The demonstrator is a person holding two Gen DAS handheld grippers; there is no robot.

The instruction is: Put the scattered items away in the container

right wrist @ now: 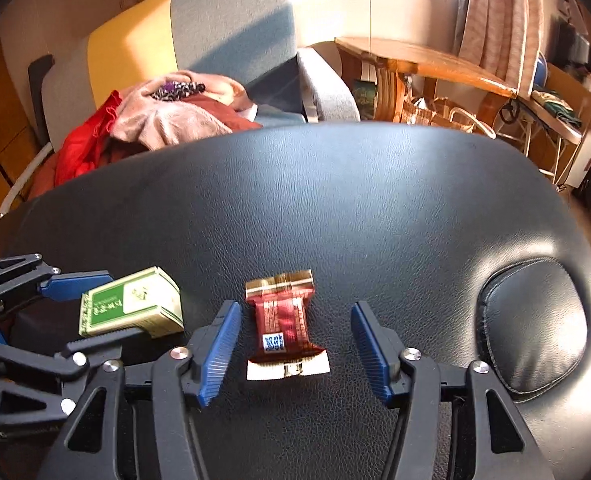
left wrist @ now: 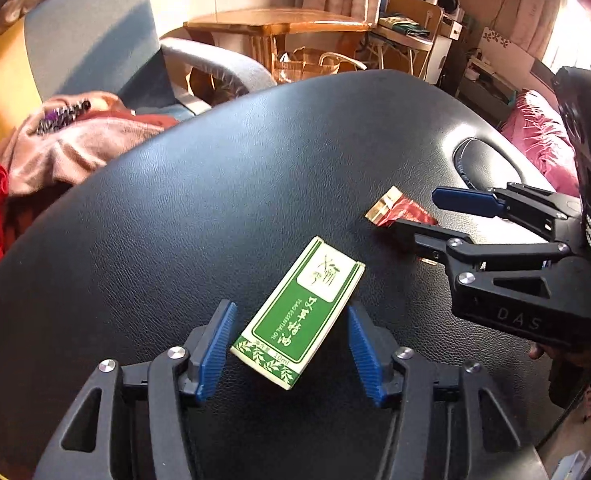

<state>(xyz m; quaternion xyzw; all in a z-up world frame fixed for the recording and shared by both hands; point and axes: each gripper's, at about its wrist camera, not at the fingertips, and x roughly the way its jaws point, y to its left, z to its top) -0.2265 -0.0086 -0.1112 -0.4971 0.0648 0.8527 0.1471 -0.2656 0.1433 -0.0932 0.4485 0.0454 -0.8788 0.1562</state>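
Progress looks like zero so far: green box [left wrist: 299, 312] sits low centre between the spread left gripper [left wrist: 291, 350], red packet [right wrist: 285, 324] between the spread right gripper [right wrist: 295, 350], neither pinched. No container visible anywhere, so both still need moving.

We see a black padded table [right wrist: 335, 208] in a sunlit room. Behind it stands a grey and yellow armchair [right wrist: 231, 20] heaped with pink and red clothes [right wrist: 167, 120], beside a wooden table [right wrist: 423, 64] and striped curtains [right wrist: 495, 12].
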